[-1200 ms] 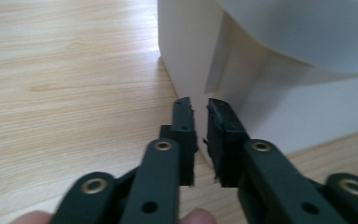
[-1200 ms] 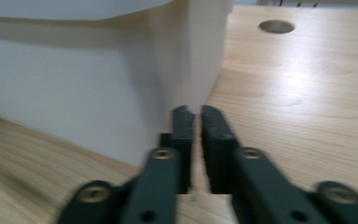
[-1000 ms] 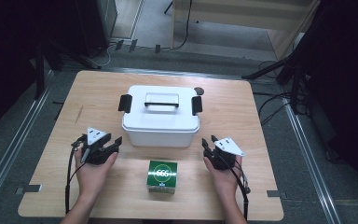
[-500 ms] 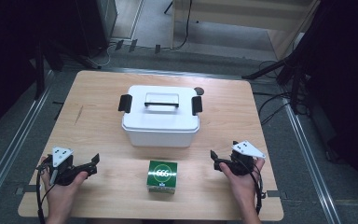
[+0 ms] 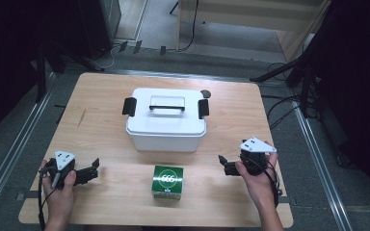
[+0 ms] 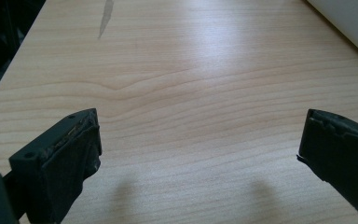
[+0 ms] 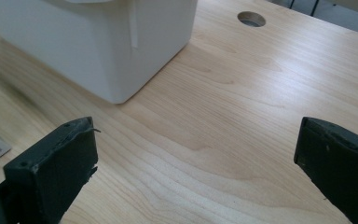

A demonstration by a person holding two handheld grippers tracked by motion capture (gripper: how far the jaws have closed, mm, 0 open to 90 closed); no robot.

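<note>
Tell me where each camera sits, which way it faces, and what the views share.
High view: above the person's side, looking forward and down on the table; both hands, left gripper and right gripper, white box, green box.
Left gripper view: on the left gripper, looking low across bare wood; open jaws, white box's edge.
Right gripper view: on the right gripper, facing the white box's corner and a table hole; open jaws.
Shared: all three show the white box.

White bin blocks centre; table flanks apparently open.
</note>
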